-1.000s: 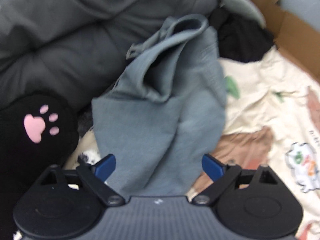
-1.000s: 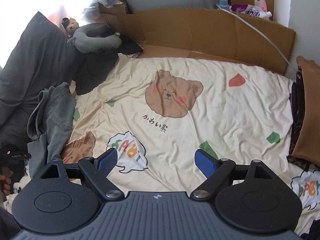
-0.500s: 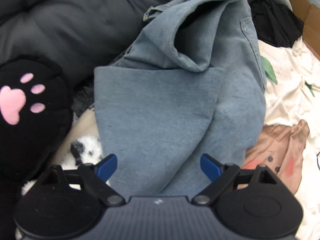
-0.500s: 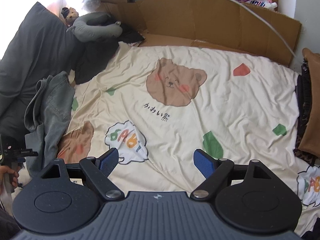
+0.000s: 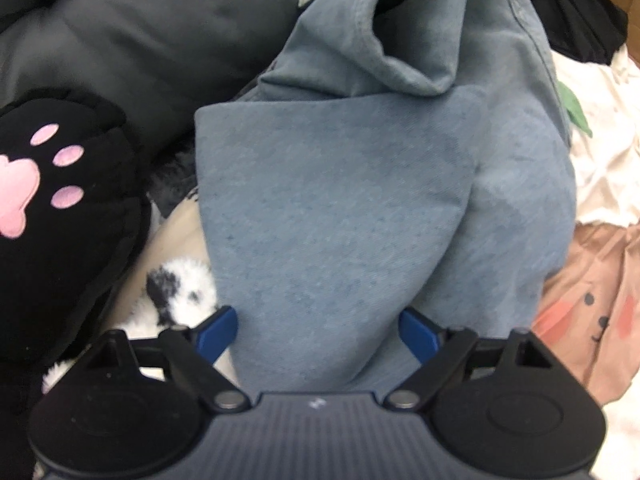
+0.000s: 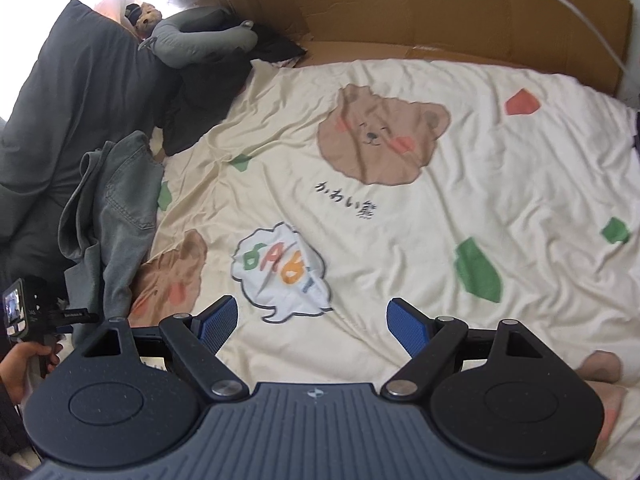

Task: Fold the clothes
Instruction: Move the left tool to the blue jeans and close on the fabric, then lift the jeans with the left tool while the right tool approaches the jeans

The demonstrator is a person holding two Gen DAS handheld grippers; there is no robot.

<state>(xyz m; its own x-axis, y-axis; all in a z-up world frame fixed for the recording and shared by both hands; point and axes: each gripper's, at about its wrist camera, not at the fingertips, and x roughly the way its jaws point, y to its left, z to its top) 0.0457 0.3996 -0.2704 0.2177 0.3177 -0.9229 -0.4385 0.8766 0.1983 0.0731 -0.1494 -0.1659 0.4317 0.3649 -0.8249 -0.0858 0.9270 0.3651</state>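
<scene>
A crumpled pair of grey-blue jeans (image 5: 360, 184) lies at the bed's left edge against a dark grey duvet; in the right wrist view the jeans (image 6: 116, 208) sit at the left. My left gripper (image 5: 318, 330) is open, low over the near end of the jeans, whose cloth lies between the two blue pads. My right gripper (image 6: 312, 322) is open and empty above the cream bear-print sheet (image 6: 460, 216). The left gripper's body and the hand holding it show at the lower left of the right wrist view (image 6: 28, 316).
A dark grey duvet (image 5: 132, 40) lies behind the jeans. A black plush with a pink paw (image 5: 44, 184) is at the left, a black-and-white fluffy item (image 5: 176, 292) beside it. A black garment (image 5: 576, 12), a grey neck pillow (image 6: 200, 36) and cardboard walls (image 6: 460, 12) border the bed.
My left gripper has moved forward and down onto the jeans, which now fill its view. My right gripper has drifted slightly closer to the sheet.
</scene>
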